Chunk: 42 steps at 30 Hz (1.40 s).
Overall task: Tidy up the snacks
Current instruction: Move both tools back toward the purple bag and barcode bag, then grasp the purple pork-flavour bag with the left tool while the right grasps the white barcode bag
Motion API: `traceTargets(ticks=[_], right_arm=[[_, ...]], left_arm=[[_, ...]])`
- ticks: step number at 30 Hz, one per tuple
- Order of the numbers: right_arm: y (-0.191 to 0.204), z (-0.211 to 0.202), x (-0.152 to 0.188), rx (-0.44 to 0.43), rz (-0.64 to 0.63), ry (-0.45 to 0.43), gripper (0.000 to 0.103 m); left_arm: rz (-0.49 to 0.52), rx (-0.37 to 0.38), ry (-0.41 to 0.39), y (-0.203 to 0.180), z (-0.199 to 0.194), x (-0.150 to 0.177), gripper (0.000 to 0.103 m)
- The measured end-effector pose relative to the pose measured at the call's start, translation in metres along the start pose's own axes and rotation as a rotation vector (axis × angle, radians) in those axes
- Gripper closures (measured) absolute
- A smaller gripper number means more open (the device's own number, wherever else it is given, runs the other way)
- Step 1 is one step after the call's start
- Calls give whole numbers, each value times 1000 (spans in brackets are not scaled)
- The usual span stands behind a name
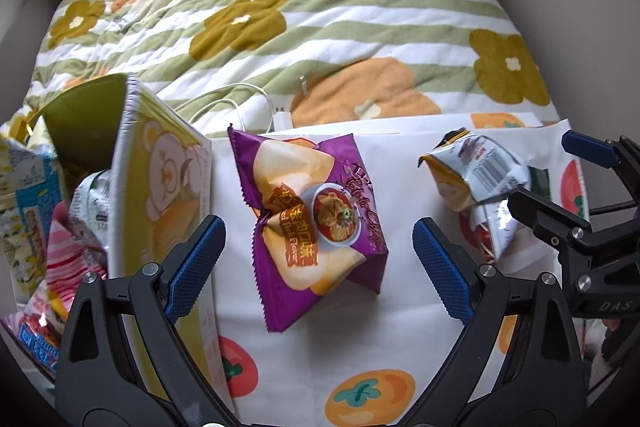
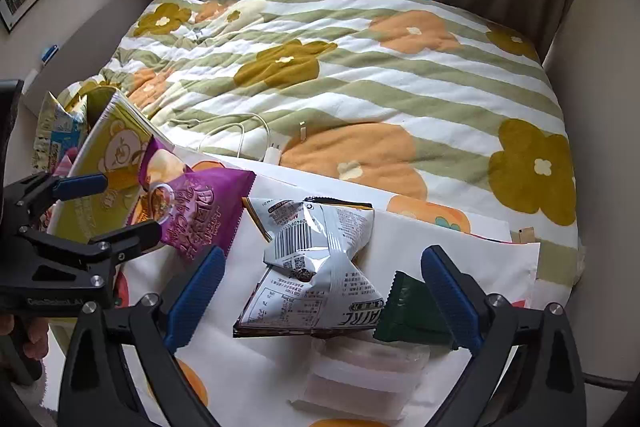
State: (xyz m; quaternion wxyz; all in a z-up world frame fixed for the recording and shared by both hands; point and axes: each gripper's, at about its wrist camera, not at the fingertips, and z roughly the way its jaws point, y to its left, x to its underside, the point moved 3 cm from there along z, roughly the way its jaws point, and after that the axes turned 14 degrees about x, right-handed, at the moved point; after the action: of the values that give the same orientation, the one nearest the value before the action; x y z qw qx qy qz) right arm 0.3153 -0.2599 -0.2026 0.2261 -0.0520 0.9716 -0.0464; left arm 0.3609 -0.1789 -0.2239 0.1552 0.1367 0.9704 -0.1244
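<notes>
Snacks sorted on bed. Purple chip bag lies just right of yellow bear bag, between wide-open fingers of left tool, nothing held. Right tool wide open around silver bag, nothing held. Bags best squeezed gently at middle.

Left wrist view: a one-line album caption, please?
Open left gripper hovering over a purple chip bag on a fruit-print cloth.
</notes>
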Motion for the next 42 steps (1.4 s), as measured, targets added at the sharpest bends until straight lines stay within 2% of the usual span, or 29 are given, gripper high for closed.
traceTargets(ticks=[5, 16, 17, 18, 23, 24, 25, 32, 35, 36, 39, 42], right_arm=[[8, 21, 3, 3, -37, 36, 5], [18, 49, 2, 5, -59, 84, 5], [20, 49, 2, 7, -60, 87, 5], [20, 50, 2, 10, -62, 89, 5], [22, 57, 2, 13, -68, 109, 5], [23, 59, 2, 13, -70, 113, 5], [23, 60, 3, 17, -74, 115, 5], [27, 63, 3, 24, -91, 118, 6], [30, 66, 5, 12, -96, 130, 21], [31, 66, 6, 18, -100, 135, 29], [34, 62, 7, 6, -100, 123, 39], [39, 54, 7, -1, -111, 104, 43]], left_arm=[[31, -39, 44, 3, 25, -2, 9], [25, -12, 137, 16, 63, 6, 10], [20, -3, 139, 17, 64, 7, 12], [12, 6, 141, 18, 64, 7, 19], [21, 18, 139, 19, 62, 8, 24], [22, 16, 137, 19, 61, 9, 33], [21, 27, 135, 20, 60, 9, 37], [16, 39, 123, 21, 52, 13, 39], [17, 34, 109, 20, 45, 15, 39], [16, 31, 104, 20, 43, 15, 39], [9, 24, 88, 21, 35, 16, 39], [2, 24, 69, 21, 25, 17, 39]])
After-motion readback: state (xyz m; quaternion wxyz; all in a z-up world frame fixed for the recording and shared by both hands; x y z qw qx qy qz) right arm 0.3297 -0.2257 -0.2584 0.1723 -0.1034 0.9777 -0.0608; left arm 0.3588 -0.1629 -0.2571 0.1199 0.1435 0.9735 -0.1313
